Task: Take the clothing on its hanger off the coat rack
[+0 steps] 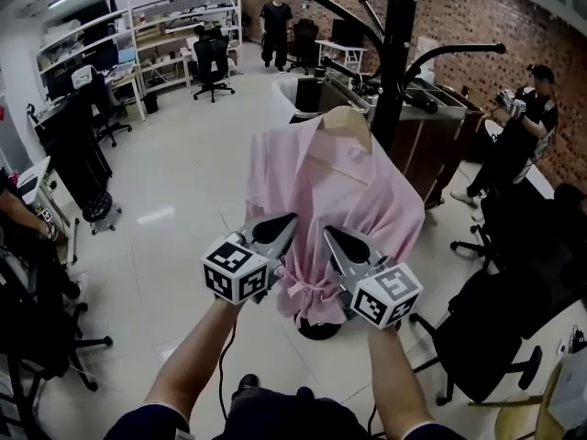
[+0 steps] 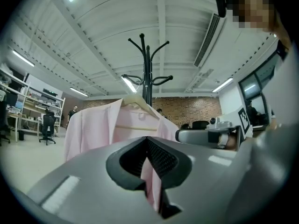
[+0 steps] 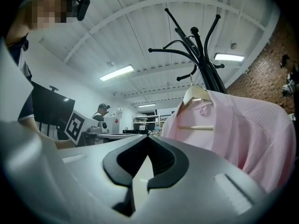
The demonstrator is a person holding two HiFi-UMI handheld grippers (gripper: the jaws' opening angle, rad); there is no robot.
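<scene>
Nearest the lens are the person's two forearms, each ending in a gripper with a marker cube, held side by side and level. The left gripper (image 1: 290,220) and the right gripper (image 1: 330,236) both point at the lower half of the pink garment (image 1: 348,191). In its own view the left gripper's fingers (image 2: 164,160) are pressed together at the tips with nothing clamped between them (the strip of pink in the slit below the tips is the garment beyond, seen through the gap). The right gripper's fingers (image 3: 164,158) meet in the same way and hold nothing. Both tips overlap the cloth in the head view, so I cannot tell whether either touches it. The garment hangs on a pale wooden hanger (image 1: 346,120), its belt tied in a knot (image 1: 307,291) low down between the two grippers. The hanger sits against the black coat rack (image 1: 396,53), its hook reaching up toward one of the curved lower arms, and the rack's dark round base (image 1: 319,330) shows under the hem. Behind the rack stands a bench (image 1: 431,149) with a wooden front, and past it a brick wall (image 1: 477,26). To the right a person in black (image 1: 518,140) holds a device, with black office chairs (image 1: 486,333) nearer. To the left are pale tiled floor (image 1: 174,181), more chairs and white shelving (image 1: 183,21).
</scene>
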